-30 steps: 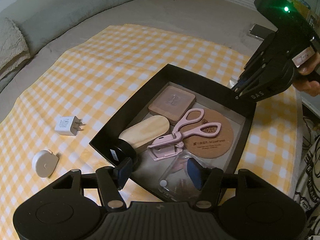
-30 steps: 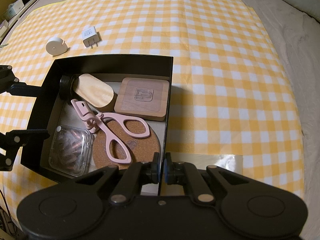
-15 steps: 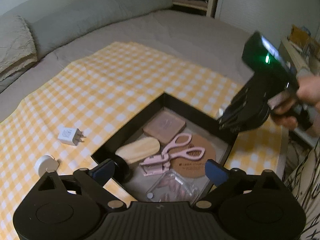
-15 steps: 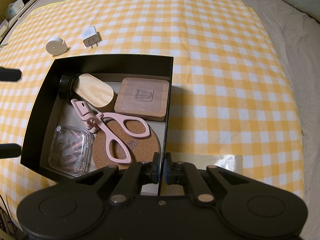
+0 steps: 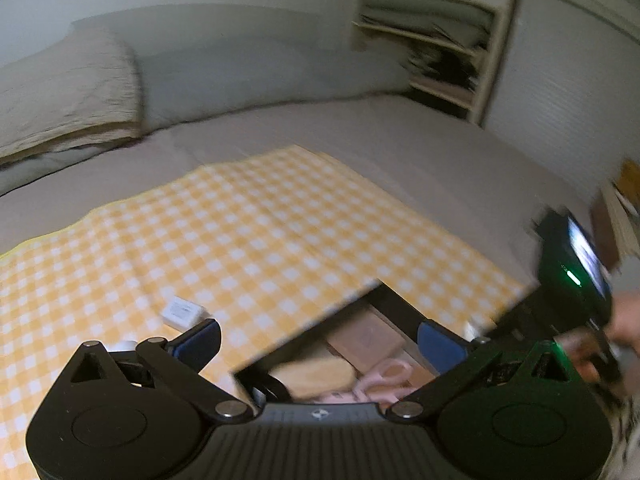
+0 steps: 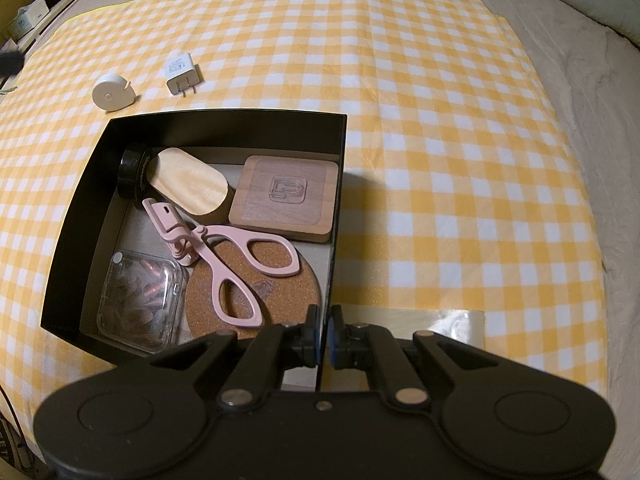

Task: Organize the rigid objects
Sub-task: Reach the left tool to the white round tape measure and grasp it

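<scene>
Right wrist view: we read only an embossed logo on the square wooden coaster (image 6: 285, 197); other print is too small. The pink eyelash curler (image 6: 224, 248) lies diagonally in the black open box (image 6: 224, 114), head far-left, handles near-right. Our right claw (image 6: 323, 330) pinches the box's near-right wall. Our left claw (image 5: 318, 344) is opening wide, holding nothing.

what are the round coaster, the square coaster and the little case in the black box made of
Round coaster: cork, by its speckled brown grain, matte.
Square coaster: looks like wood, with straight grain, a smooth finish and an engraved logo.
Little case: clear, glossy plastic, since its contents show through; what they are is unclear.
</scene>
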